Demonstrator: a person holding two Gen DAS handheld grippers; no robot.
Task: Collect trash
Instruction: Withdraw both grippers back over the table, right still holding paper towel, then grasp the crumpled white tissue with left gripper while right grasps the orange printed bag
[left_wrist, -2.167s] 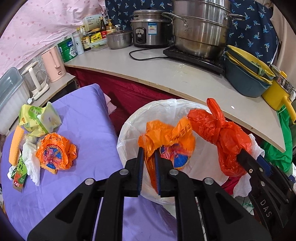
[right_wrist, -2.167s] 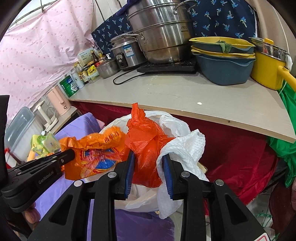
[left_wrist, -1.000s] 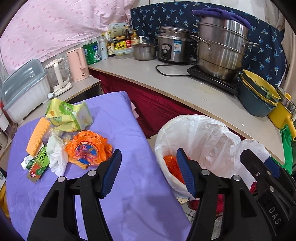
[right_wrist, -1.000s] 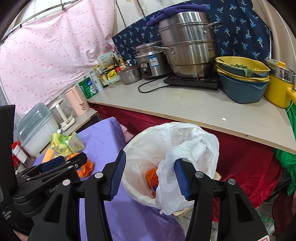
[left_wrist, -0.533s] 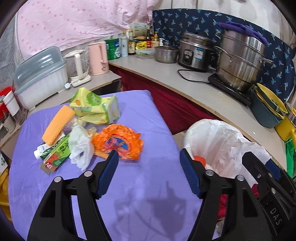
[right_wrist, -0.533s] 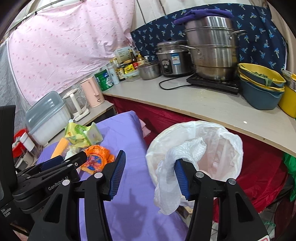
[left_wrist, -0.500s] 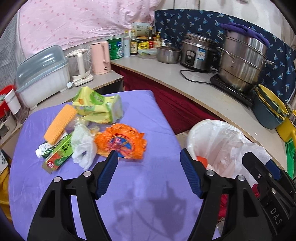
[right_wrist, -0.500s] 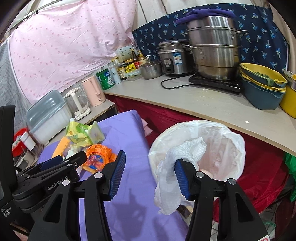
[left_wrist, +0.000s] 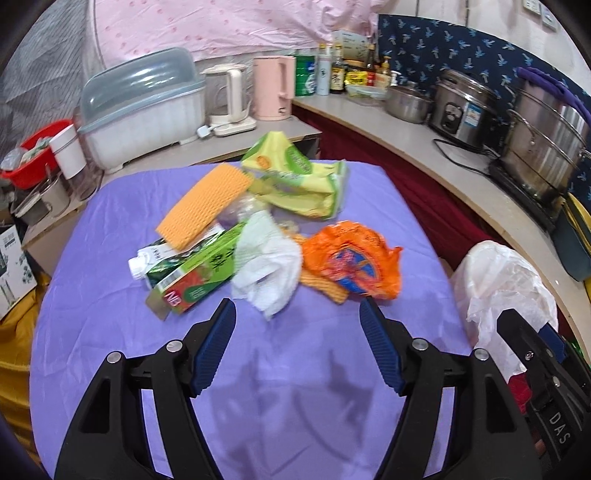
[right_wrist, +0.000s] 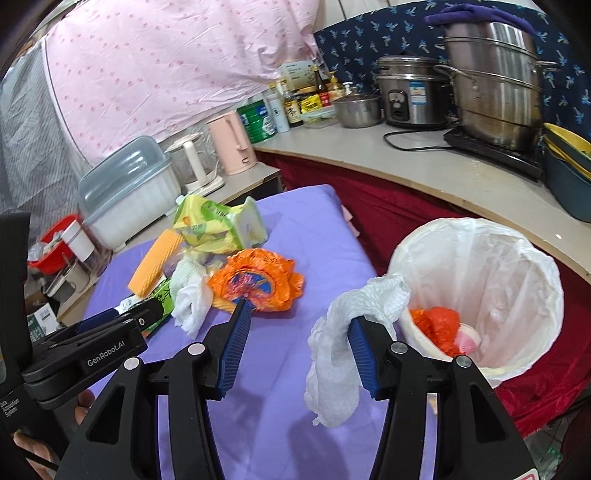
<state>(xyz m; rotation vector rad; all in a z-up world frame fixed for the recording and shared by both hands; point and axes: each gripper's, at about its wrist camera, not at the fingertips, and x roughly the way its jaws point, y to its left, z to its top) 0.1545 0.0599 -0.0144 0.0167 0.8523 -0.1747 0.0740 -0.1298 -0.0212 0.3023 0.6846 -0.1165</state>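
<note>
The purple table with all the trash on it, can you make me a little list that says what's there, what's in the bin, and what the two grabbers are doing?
table: purple cloth
trash on it: orange wrapper, white paper towel, green carton, yellow-green packet, orange sponge
bin: white-lined bin beside the table, orange bag inside
left gripper: open, empty, facing the pile
right gripper: open, a white tissue draped over one finger

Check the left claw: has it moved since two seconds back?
Yes. The left claw swung from above the white-lined bin to over the purple table, facing the remaining trash; it's open and empty.
</note>
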